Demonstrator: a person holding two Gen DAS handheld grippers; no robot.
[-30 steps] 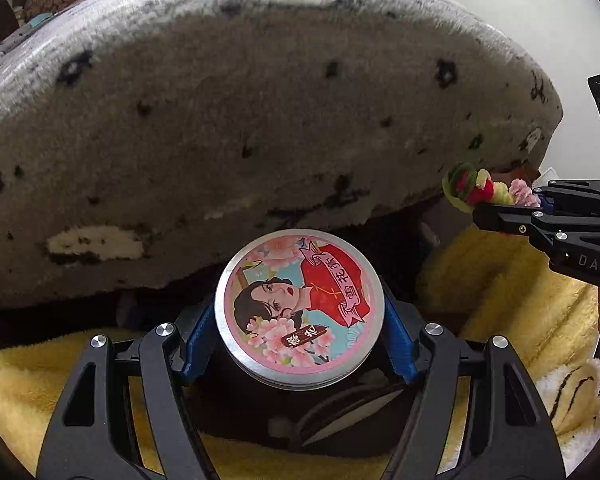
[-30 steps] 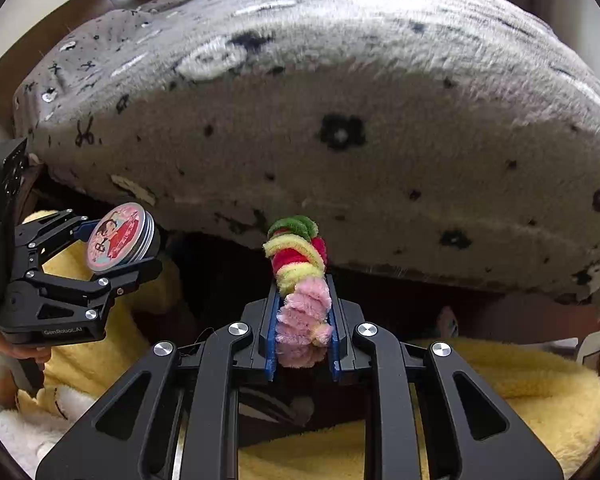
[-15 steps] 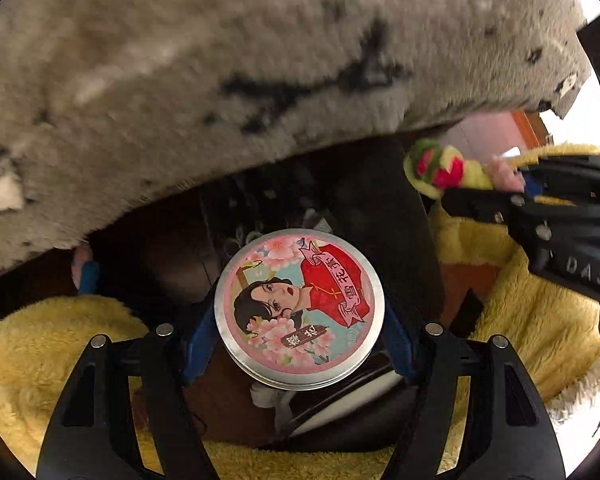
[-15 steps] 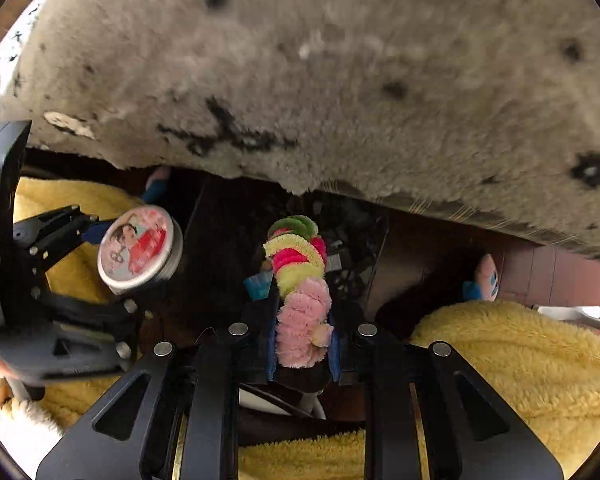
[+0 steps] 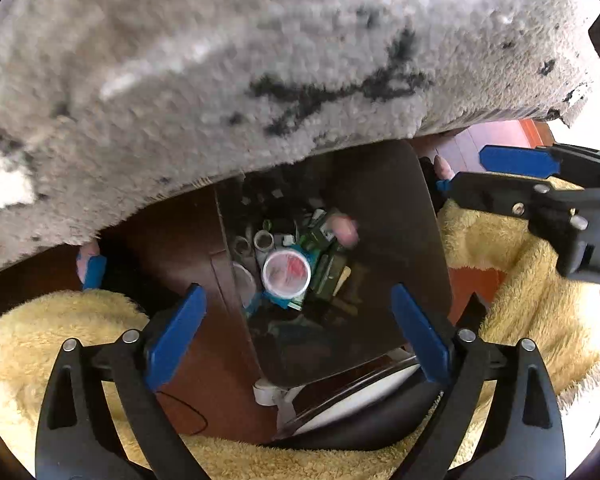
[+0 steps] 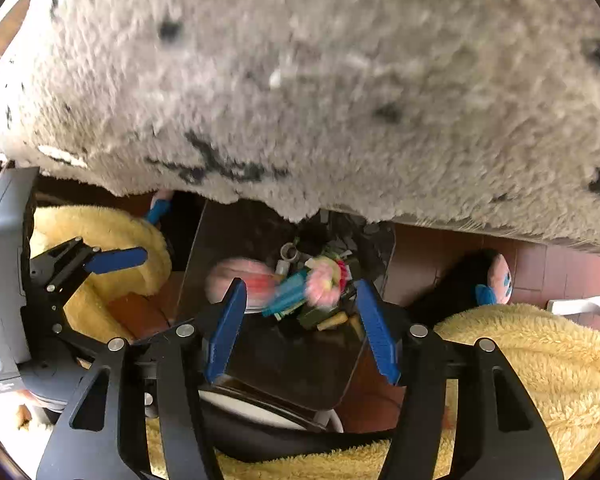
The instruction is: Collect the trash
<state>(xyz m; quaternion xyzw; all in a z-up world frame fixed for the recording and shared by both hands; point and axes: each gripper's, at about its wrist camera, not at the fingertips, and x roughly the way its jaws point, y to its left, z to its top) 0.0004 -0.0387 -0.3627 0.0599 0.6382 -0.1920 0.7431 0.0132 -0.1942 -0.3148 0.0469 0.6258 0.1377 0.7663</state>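
Observation:
A dark trash bin stands below both grippers, with several bits of litter at its bottom. The round tin with a pink and red lid lies inside it, blurred; it also shows in the right wrist view. The pink, yellow and green fuzzy stick is blurred inside the bin. My left gripper is open and empty above the bin. My right gripper is open and empty too, and shows at the right of the left wrist view.
A grey fluffy rug with black marks overhangs the bin's far side. Yellow fleece-clad legs flank the bin on both sides. Slippers with blue and pink rest on the red-brown floor.
Both grippers have opened. The tin has dropped out of the left one and the fuzzy stick out of the right one, both into the bin.

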